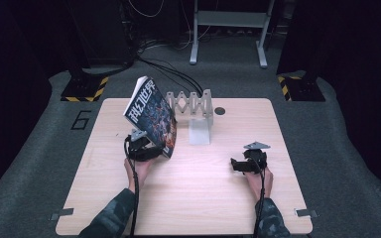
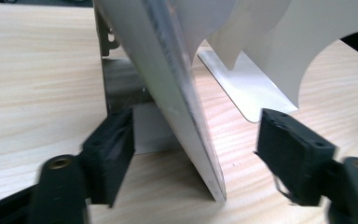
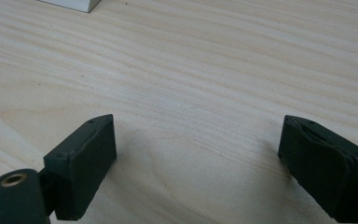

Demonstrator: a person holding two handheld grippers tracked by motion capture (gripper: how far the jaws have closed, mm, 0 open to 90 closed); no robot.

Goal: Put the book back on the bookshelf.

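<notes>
A magazine with a dark illustrated cover and a white title stands tilted on the wooden table, its top leaning left, just left of a white folding rack. My left gripper is at the magazine's lower edge. In the left gripper view the magazine's edge runs between the jaws, which stand wide apart with neither pad pressing on it. The rack's white dividers rise just behind. My right gripper rests at the right of the table, open over bare wood.
The rack's white base plate reaches toward the table's middle. A small dark round hole sits near the far edge. Cables and stand feet lie on the grey floor beyond the table.
</notes>
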